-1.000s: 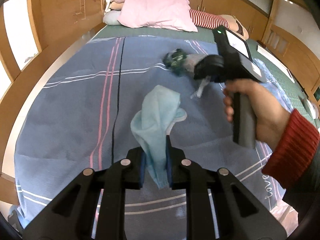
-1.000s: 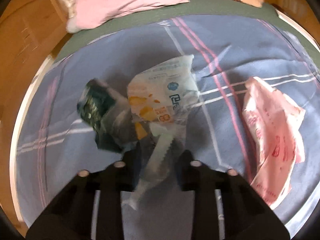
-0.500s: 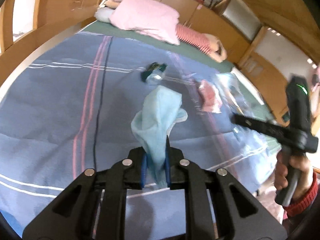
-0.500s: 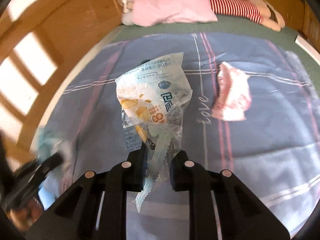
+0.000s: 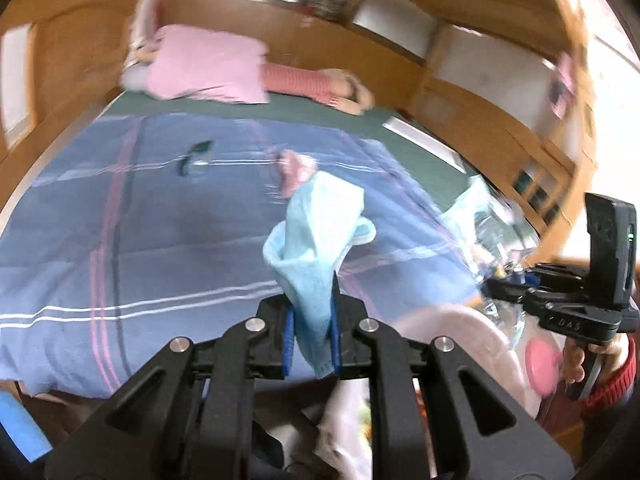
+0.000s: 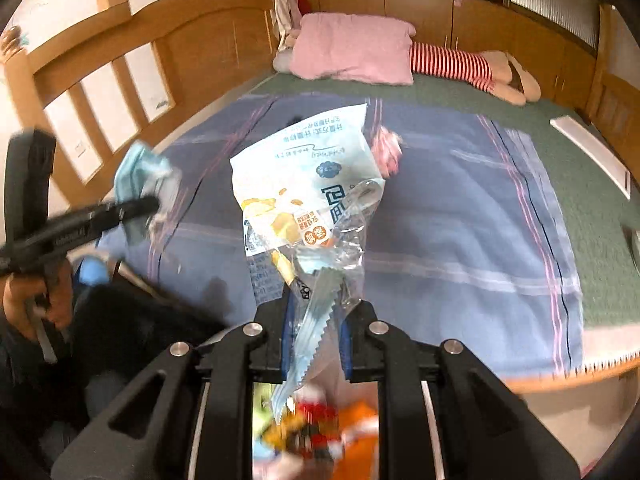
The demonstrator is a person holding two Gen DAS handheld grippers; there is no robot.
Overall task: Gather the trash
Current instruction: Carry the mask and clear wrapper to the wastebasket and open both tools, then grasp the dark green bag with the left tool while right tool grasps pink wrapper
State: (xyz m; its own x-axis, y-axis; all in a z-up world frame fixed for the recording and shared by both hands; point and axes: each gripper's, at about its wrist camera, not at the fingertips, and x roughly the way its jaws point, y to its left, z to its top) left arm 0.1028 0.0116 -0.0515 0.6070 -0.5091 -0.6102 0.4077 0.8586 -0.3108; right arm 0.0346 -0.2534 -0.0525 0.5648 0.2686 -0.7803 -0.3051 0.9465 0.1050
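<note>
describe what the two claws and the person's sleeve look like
Both claws are matte black with angular, cut-out arms, silver round screws and blue pads inside the fingers: left claw, right claw. Seen from the left wrist view, the right claw has white lettering on its side and an upright black block with a small green light. The sleeve ends in a red ribbed cuff.

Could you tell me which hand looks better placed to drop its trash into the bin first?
Probably the right: the right gripper, shut on its snack wrapper, hangs directly over colourful trash, presumably in the bin.
</note>
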